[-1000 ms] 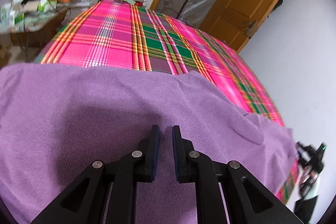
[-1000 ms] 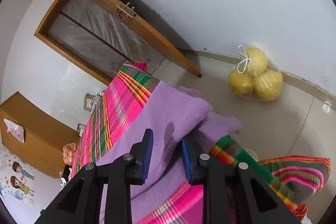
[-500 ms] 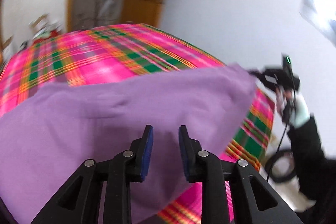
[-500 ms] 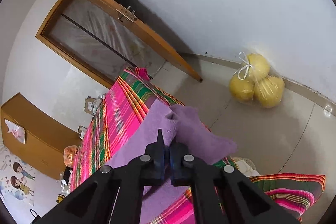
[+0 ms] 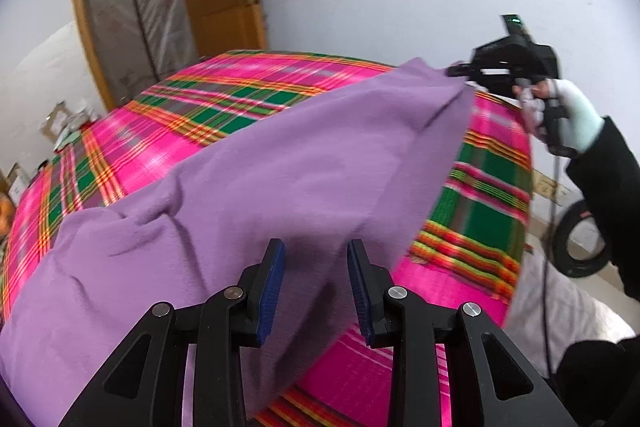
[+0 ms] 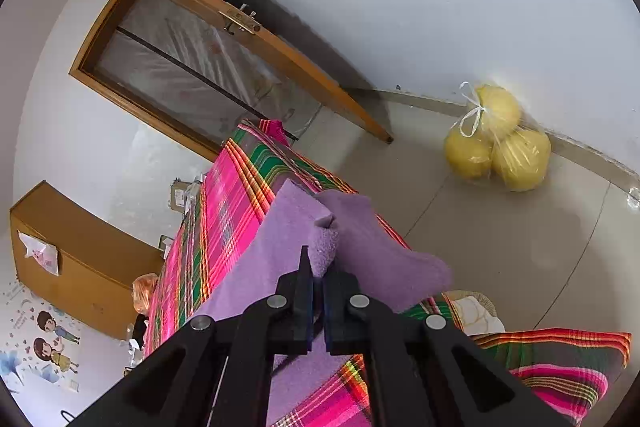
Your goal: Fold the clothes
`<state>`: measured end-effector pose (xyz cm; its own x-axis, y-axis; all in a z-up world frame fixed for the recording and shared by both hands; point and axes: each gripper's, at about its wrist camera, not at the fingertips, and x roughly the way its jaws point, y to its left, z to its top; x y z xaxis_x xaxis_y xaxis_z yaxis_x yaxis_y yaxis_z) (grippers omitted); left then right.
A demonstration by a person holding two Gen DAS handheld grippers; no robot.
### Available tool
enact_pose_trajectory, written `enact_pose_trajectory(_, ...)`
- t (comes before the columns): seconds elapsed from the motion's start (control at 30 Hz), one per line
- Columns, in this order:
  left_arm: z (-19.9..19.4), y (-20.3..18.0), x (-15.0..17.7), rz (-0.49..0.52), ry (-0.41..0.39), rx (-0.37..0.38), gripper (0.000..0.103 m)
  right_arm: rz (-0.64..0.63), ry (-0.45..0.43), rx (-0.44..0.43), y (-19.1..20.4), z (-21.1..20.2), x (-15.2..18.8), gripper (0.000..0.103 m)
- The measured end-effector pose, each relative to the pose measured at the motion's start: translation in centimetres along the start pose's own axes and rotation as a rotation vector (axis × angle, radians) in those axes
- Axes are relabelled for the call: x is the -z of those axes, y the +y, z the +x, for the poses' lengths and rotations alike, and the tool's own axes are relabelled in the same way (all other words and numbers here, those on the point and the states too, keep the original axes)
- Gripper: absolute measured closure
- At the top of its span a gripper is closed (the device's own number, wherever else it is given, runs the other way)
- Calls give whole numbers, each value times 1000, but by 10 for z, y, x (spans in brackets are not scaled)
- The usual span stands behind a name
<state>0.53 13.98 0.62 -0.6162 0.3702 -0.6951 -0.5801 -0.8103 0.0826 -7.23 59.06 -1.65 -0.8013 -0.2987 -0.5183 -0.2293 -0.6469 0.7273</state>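
Lying across the plaid bed cover [image 5: 248,99], the purple garment [image 5: 248,187] is showing no finished fold. Right gripper [image 6: 316,303] is pinching its corner at 2 o'clock; left gripper [image 5: 316,283] is opening, cloth loose between the jaws. Folding seems barely started.

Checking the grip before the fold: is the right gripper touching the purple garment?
Touching. The right wrist view shows the right gripper shut on a bunched corner of the purple garment.
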Motion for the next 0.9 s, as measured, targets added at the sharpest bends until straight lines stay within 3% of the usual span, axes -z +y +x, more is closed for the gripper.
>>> enact_pose_trajectory(0.07,8,5,0,-28,25,-23,70,-11,-1,1,3,0,-2,100)
enact_pose_trajectory(0.13,9,9,-1,-55,32,-22,92,-28,-4,2,9,1,-5,100)
enact_pose_trajectory(0.23,-1,15,-5,-86,-20,-11,97,-53,-13,-26,22,-3,-12,100)
enact_pose_trajectory(0.37,-21,15,-9,-100,-86,39,97,-85,-73,-65,30,-23,-16,100)
enact_pose_trajectory(0.57,-3,5,-2,-94,-5,138,97,55,6,25,-25,-7,-4,100)
enact_pose_trajectory(0.9,-20,16,-6,-151,-59,227,97,18,-66,-2,-14,-32,-13,100)
